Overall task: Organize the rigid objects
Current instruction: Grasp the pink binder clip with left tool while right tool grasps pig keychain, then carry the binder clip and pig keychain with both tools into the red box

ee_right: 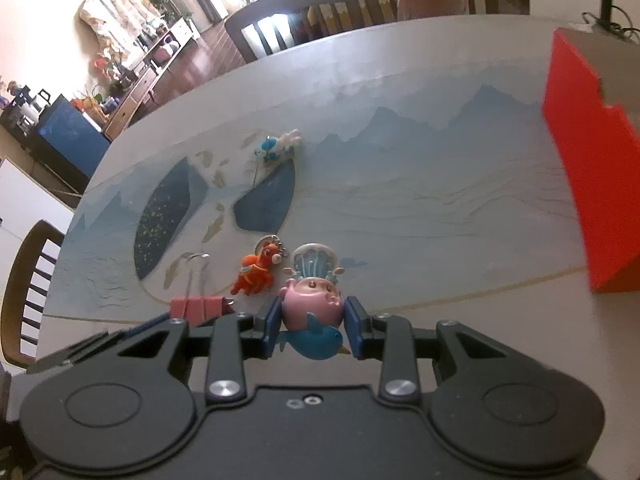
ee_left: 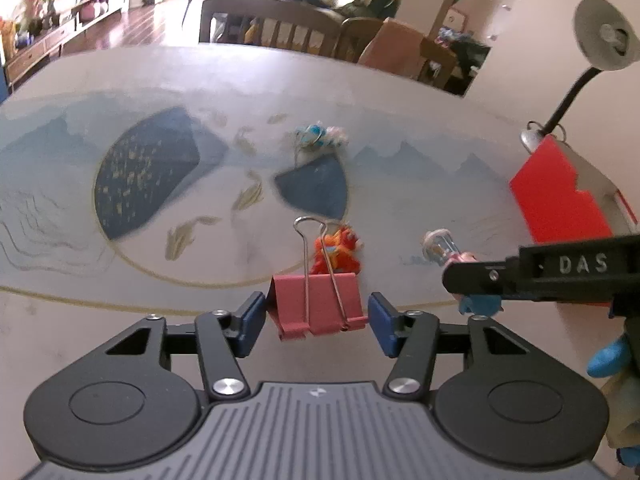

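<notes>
A pink binder clip (ee_left: 318,304) lies on the table between the two fingers of my left gripper (ee_left: 316,324), which is open around it with small gaps on both sides. The clip also shows in the right wrist view (ee_right: 198,307). My right gripper (ee_right: 312,330) is shut on a pink and blue toy figure (ee_right: 312,312). An orange horse keychain (ee_left: 338,254) (ee_right: 258,272) lies just beyond the clip. A blue and white keychain (ee_left: 320,136) (ee_right: 278,145) lies farther out. A red box (ee_left: 560,196) (ee_right: 592,184) stands at the right.
The table (ee_left: 400,92) carries a printed blue mat with fish and mountains. Wooden chairs (ee_left: 272,20) stand along the far edge, another chair (ee_right: 28,292) at the left. A gooseneck lamp (ee_left: 600,36) rises behind the red box.
</notes>
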Tool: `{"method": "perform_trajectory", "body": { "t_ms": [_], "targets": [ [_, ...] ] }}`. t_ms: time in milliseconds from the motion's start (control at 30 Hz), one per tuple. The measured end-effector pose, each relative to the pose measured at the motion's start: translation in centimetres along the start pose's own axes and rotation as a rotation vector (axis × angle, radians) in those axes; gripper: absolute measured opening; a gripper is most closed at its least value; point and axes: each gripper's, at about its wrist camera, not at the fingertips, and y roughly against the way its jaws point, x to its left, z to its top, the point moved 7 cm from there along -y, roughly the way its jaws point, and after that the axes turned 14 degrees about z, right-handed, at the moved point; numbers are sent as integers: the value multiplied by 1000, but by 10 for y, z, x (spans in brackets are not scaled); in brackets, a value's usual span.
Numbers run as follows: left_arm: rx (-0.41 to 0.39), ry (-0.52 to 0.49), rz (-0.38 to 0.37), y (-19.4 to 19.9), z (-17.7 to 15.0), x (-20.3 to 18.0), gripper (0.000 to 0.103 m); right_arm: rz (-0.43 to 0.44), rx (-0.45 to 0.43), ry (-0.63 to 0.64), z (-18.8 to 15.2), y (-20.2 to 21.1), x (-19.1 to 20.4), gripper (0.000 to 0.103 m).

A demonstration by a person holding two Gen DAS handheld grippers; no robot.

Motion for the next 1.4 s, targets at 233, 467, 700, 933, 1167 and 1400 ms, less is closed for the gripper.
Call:
{"method": "perform_trajectory", "body": {
  "t_ms": [233, 467, 700, 933, 1167, 1400],
  "targets": [
    [-31, -28, -16, 23, 5, -11, 49, 9, -57, 6, -5, 46, -5, 32],
    [-71, -77, -26, 46, 12, -33, 16, 2, -101, -1, -8, 85, -21, 32],
    [-56, -99, -21, 53, 9, -28, 16, 5, -109, -9, -18, 102, -36, 33],
    [2, -120, -78, 56, -13, -24, 28, -3, -118, -50, -32, 114, -49, 33],
    [-28, -225, -172, 64, -33, -48, 80, -25, -125, -78, -44, 118, -50, 33],
    [-59, -320, -108, 34, -58, -60, 80, -67, -124, -96, -58, 120, -51, 33]
  ]
}}
